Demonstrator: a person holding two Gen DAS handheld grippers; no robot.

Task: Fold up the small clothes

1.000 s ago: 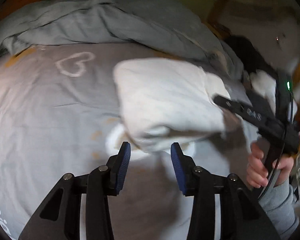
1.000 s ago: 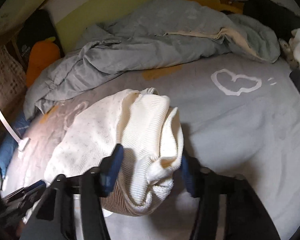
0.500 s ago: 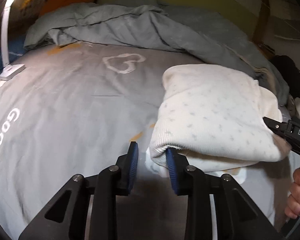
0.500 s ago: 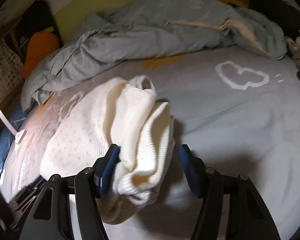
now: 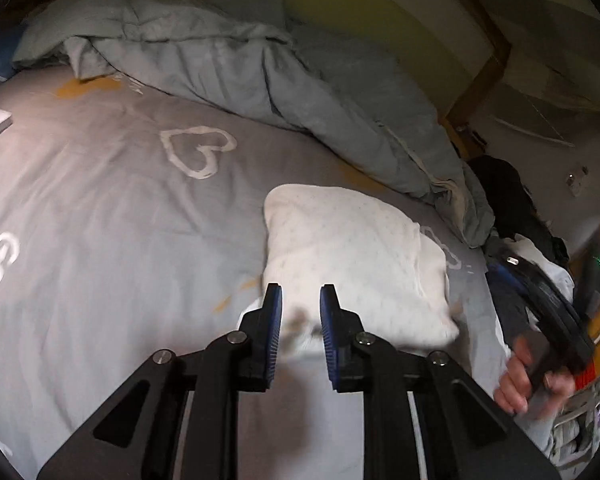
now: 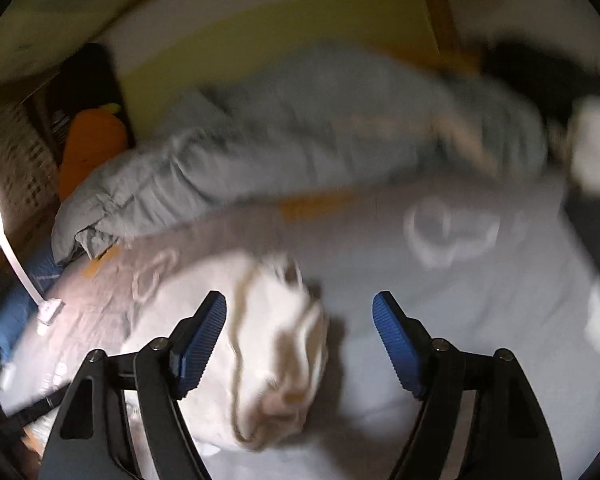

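A folded cream garment (image 5: pixel 352 264) with small dots lies on the grey bed sheet (image 5: pixel 100 208). My left gripper (image 5: pixel 300 300) hovers at its near edge. Its jaws are closing to a narrow gap, and the fabric shows behind that gap without being pinched. In the right wrist view the same garment (image 6: pixel 276 340) lies bunched and blurred below my right gripper (image 6: pixel 300 308). The right jaws are opening wide and the pads stand clear of the cloth. The left wrist view also shows the right gripper (image 5: pixel 540 300) at the right edge, held by a hand (image 5: pixel 528 380).
A crumpled grey duvet (image 5: pixel 260 64) runs along the back of the bed against a yellow-green wall. Dark and white clothes (image 5: pixel 512 200) pile up at the right. At the left stand a white lamp (image 6: pixel 12 248) and an orange cushion (image 6: pixel 92 144).
The right gripper's jaws spread and lifted off the cream garment, which dropped onto the sheet. The left gripper's jaws narrowed as it drew back and rose.
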